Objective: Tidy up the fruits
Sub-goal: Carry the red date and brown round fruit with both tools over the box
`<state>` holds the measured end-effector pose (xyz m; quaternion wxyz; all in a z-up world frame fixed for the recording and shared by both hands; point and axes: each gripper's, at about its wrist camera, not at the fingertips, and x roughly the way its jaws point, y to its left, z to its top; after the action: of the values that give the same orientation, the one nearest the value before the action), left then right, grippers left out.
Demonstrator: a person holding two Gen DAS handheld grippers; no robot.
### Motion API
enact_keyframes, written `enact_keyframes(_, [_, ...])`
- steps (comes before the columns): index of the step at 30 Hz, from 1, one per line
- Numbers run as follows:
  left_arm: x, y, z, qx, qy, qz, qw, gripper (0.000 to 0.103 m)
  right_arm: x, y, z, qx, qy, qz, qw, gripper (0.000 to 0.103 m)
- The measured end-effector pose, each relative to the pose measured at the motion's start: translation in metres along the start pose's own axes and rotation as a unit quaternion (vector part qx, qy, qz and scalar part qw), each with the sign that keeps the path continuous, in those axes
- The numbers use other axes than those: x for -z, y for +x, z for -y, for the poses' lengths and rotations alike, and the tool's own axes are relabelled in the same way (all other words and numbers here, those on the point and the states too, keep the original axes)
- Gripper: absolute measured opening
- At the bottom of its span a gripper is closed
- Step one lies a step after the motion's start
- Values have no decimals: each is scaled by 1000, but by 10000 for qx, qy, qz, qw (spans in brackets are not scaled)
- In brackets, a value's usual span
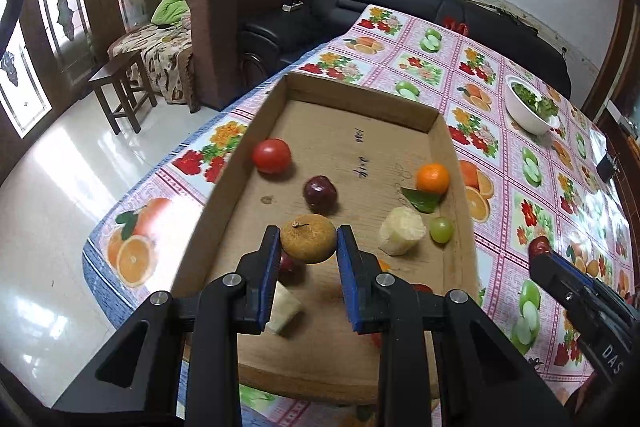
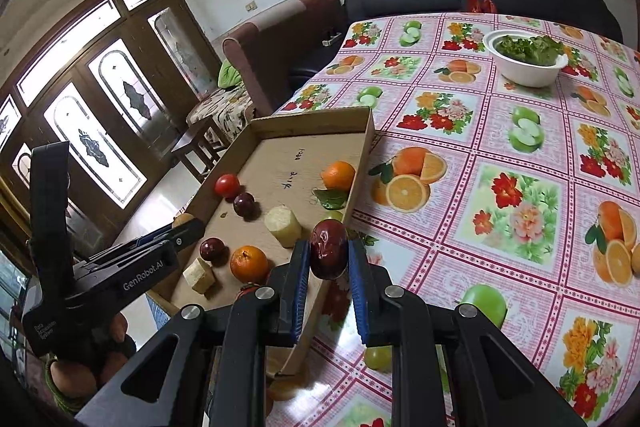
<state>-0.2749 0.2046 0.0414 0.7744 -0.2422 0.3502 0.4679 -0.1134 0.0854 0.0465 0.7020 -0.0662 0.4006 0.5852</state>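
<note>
- Gripping a brown, rough-skinned fruit, the left gripper has its fingers clamped on it above the cardboard tray.
- Right gripper holds a dark red fruit tight between its fingers, over the tray's right edge.
- Tray holds a tomato, plum, orange and grape.
- White bowl of greens stands well apart on the surface.

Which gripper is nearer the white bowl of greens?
Right. The right gripper, gripping a red date, is beside the tray on the white bowl side; the left gripper is over the tray.
</note>
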Motion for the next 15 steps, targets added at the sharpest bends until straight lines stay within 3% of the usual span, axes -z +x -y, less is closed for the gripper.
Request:
enact_keyframes(6, [-11,1,-21,97,-141,-37,9998,26,-11,-2,12,100,49,74,9999,19])
enact_keyframes(15, [-24,15,-38,398,-428,-260,9980,26,-61,-2,23,155,7,288,9995,19])
